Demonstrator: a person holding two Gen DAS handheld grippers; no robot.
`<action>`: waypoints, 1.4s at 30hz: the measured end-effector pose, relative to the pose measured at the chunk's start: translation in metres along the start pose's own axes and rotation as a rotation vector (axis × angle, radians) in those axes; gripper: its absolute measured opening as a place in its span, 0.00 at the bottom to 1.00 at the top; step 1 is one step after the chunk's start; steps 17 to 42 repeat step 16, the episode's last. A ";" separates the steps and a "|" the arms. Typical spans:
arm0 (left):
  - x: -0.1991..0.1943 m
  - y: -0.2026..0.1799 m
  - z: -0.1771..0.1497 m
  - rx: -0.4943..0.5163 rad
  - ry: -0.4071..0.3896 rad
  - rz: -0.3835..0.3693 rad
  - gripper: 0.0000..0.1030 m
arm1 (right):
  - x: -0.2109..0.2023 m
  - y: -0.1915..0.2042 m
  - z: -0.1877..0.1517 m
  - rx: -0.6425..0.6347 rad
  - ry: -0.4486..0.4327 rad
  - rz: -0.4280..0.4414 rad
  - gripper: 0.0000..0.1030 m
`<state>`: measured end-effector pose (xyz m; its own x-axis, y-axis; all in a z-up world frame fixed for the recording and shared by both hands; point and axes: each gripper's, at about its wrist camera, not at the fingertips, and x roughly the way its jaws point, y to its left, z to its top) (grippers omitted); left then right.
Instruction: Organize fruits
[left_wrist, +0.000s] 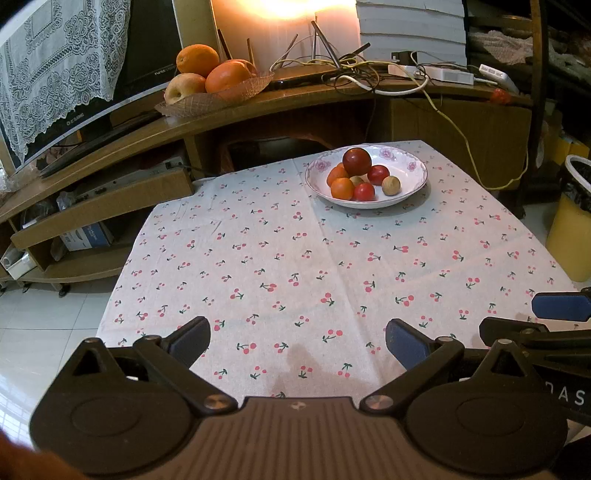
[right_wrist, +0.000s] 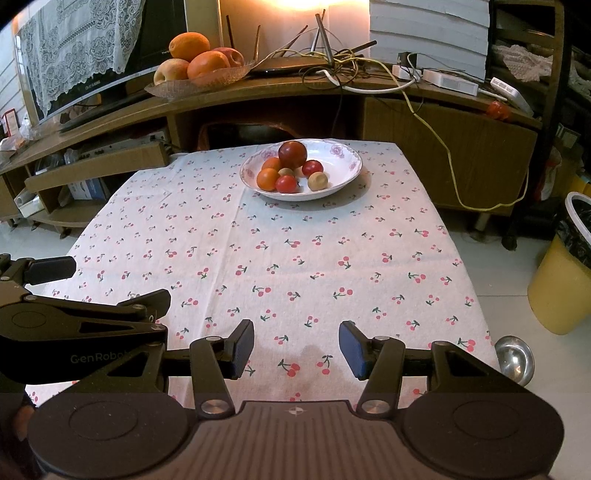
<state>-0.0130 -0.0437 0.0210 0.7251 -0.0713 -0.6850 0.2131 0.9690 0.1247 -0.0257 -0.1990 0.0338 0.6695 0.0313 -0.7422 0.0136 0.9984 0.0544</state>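
A white floral plate (left_wrist: 413, 166) (right_wrist: 343, 162) stands at the far end of the cherry-print tablecloth (left_wrist: 295, 266) (right_wrist: 280, 258). It holds a dark red plum (left_wrist: 356, 161) (right_wrist: 292, 154), small oranges (left_wrist: 342, 188) (right_wrist: 267, 179), small red fruits (left_wrist: 364, 192) (right_wrist: 286, 184) and a tan round fruit (left_wrist: 390, 185) (right_wrist: 317, 181). My left gripper (left_wrist: 297, 341) is open and empty over the near table edge. My right gripper (right_wrist: 296, 349) is open and empty beside it. Each gripper shows in the other's view, the right (left_wrist: 554, 317) and the left (right_wrist: 92, 291).
A wooden TV stand (left_wrist: 258, 107) (right_wrist: 295, 88) behind the table bears a glass dish of oranges and apples (left_wrist: 207, 74) (right_wrist: 195, 62), tangled cables and a TV. A yellow bin (left_wrist: 572, 221) (right_wrist: 565, 269) stands on the floor at right. A metal bowl (right_wrist: 515, 360) lies by the table corner.
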 end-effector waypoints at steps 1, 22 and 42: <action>0.000 0.000 0.000 0.000 0.000 0.000 1.00 | 0.000 0.000 0.000 0.000 0.000 0.000 0.52; -0.001 0.001 -0.002 0.002 -0.004 0.004 1.00 | 0.001 0.001 -0.002 0.001 -0.001 0.000 0.52; -0.001 0.001 -0.002 0.002 -0.004 0.004 1.00 | 0.001 0.001 -0.002 0.001 -0.001 0.000 0.52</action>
